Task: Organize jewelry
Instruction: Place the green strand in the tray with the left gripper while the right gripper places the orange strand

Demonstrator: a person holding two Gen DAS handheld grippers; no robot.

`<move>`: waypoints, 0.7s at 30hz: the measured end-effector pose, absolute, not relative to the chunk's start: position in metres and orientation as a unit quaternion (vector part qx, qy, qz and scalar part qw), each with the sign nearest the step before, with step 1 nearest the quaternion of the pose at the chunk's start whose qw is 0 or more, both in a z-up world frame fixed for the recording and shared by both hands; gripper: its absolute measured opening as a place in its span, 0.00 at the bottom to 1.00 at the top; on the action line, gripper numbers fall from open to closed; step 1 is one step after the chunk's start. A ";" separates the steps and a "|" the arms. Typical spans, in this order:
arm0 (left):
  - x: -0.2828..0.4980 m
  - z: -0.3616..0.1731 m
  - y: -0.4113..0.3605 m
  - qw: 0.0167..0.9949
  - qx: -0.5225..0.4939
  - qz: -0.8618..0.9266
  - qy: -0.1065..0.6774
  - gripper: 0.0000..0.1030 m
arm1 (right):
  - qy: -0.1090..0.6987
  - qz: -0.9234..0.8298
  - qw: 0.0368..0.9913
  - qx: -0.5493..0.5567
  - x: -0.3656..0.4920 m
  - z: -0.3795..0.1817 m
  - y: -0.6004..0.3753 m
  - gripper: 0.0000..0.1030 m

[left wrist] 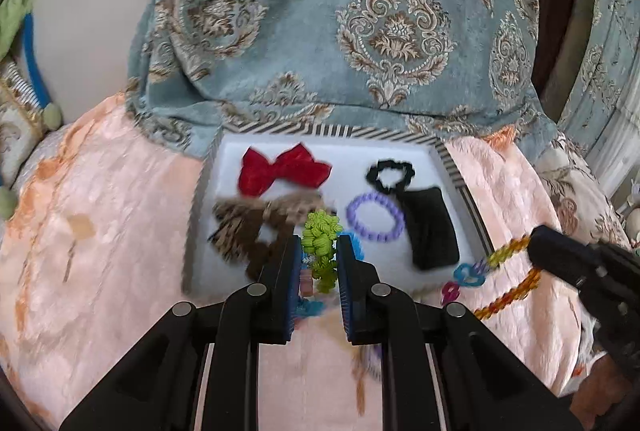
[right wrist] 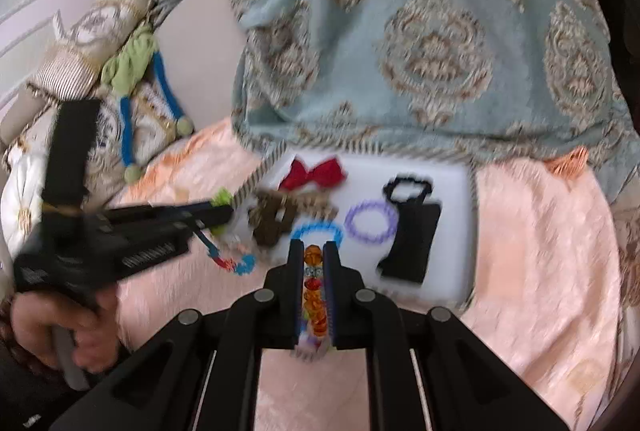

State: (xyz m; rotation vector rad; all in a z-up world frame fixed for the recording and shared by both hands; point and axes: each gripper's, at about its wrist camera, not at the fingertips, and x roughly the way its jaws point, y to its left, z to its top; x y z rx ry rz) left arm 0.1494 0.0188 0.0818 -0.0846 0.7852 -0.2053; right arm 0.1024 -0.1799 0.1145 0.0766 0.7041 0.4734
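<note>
Peach plush bedding point(left wrist: 100, 251) fills the lower half of both views, with a blue damask cover point(left wrist: 360, 11) rising behind it in the upper frame.

Nearest the lens in the left wrist view, the left claw point(left wrist: 319, 251) is clamped on a lime-green scrunchie point(left wrist: 320, 243), which bulges up between the pads at lower centre. A blue coil tie point(left wrist: 308, 307) and some small pieces lie blurred on the bedding beneath it. In the right wrist view, the right claw point(right wrist: 313, 259) is nearly together, pinching an amber bead bracelet point(right wrist: 314, 295) that runs down between its fingers; in the left view the same bracelet loops out at the right edge with coloured links dangling from it.

Just beyond both claws sits the white tray point(left wrist: 452, 167) with a striped rim, in the middle of each frame. It already carries a brown patterned bow point(left wrist: 244, 231) at its near left, a purple coil tie point(left wrist: 374, 217) at centre, a black pouch point(left wrist: 432, 231) at right, and farther back a red bow point(left wrist: 280, 169) and a black scrunchie point(left wrist: 390, 173). A blue ring point(right wrist: 318, 231) lies at the near edge.

Judging by this, the step in hand is carrying two pieces to the tray at once. The next move calls for bringing each claw over bare white tray floor, lowering, then releasing. The bracelet's trailing links could well snag or fall short of the rim, so it likely needs more clearance than the scrunchie.
</note>
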 end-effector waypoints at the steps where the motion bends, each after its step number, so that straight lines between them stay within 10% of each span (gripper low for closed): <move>1: 0.160 0.080 0.016 0.917 -0.041 -0.101 0.384 0.00 | 0.340 0.224 0.913 0.036 0.110 0.119 -0.181 0.09; 21: 0.317 0.007 0.002 0.877 -0.125 -0.120 0.448 0.00 | 0.404 0.115 0.905 0.062 0.308 0.052 -0.193 0.09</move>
